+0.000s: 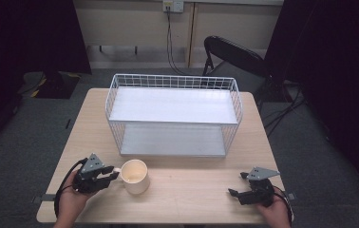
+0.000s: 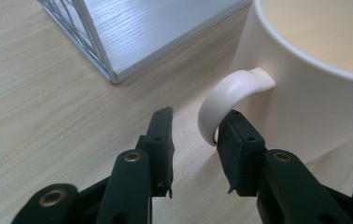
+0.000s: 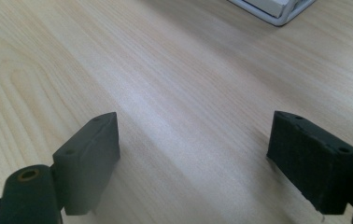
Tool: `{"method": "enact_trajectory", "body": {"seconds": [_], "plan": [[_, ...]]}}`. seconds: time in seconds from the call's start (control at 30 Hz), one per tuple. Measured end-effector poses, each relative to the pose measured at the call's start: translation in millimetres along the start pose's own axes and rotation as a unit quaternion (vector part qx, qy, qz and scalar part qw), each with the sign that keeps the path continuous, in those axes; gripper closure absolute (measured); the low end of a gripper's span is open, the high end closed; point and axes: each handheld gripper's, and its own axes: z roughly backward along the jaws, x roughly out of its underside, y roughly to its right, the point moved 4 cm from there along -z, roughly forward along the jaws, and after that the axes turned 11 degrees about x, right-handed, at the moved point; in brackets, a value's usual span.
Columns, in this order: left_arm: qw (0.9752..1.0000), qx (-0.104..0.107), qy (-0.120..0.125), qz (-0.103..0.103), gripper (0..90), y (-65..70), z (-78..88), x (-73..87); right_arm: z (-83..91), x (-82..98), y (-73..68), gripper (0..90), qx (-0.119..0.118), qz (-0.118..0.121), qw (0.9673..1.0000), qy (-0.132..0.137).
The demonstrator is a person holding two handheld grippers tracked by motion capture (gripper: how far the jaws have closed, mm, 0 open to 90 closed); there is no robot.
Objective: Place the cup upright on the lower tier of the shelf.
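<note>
From the high view, a cream mug [image 1: 135, 176] stood upright on the wooden table [image 1: 187, 194], mouth up, just in front of the white wire rack [image 1: 174, 114] and left of centre. Its handle [image 1: 116, 169] pointed left, toward the left gripper [image 1: 110, 177], whose jaw tips sat at that handle, parted a little. The mug looked plain and glossy, pale inside. The right gripper [image 1: 237, 184] lay well apart from it, near the table's right front corner, jaws spread wide with only table between them. The person's hands were cut off by the bottom edge.

In the left gripper view, the left gripper [image 2: 194, 147] had one jaw outside the handle [image 2: 228, 95] and the other against its lower curve; whether that one reached inside the loop I could not tell. The gap was narrow but not closed on anything. The mug [image 2: 314, 98] ran off the top and right edges. A corner of the rack [image 2: 114, 74] stood beyond.

In the right gripper view, the right gripper [image 3: 193, 158] stood wide over bare table [image 3: 174, 74], a bit of the rack [image 3: 282, 11] clipped at the top.
</note>
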Motion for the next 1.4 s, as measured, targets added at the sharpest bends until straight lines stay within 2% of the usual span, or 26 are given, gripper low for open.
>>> {"method": "enact_trajectory", "body": {"seconds": [0.17,0.37,0.7,0.83,1.0,1.3,1.4], "plan": [[1.0,0.003,0.002,0.001,67.6,0.6,-1.8,0.1,0.0,0.0,0.0,16.1,0.0,0.0,1.0,0.0],[0.9999,-0.003,0.005,-0.009,71.3,2.2,-3.7,-1.6,0.0,0.0,0.0,16.1,0.0,0.0,1.0,0.0],[0.9999,-0.001,0.011,-0.003,75.3,2.0,-2.5,-2.0,0.0,0.0,0.0,16.1,0.0,0.0,1.0,0.0],[0.9999,0.006,0.01,0.012,80.1,2.8,-1.5,-3.6,0.0,0.0,0.0,16.2,0.0,0.0,1.0,0.0],[0.9998,0.006,0.003,0.02,81.3,2.5,-1.8,-5.4,0.0,0.0,0.0,16.1,0.0,0.0,1.0,0.0],[0.9993,-0.013,0.013,0.031,83.4,2.1,4.8,-7.0,0.0,0.0,0.0,16.1,0.0,0.0,1.0,0.0],[0.9992,-0.009,0.012,0.036,84.4,1.7,5.7,-6.5,0.0,0.0,0.0,16.1,0.0,0.0,1.0,0.0]]}}
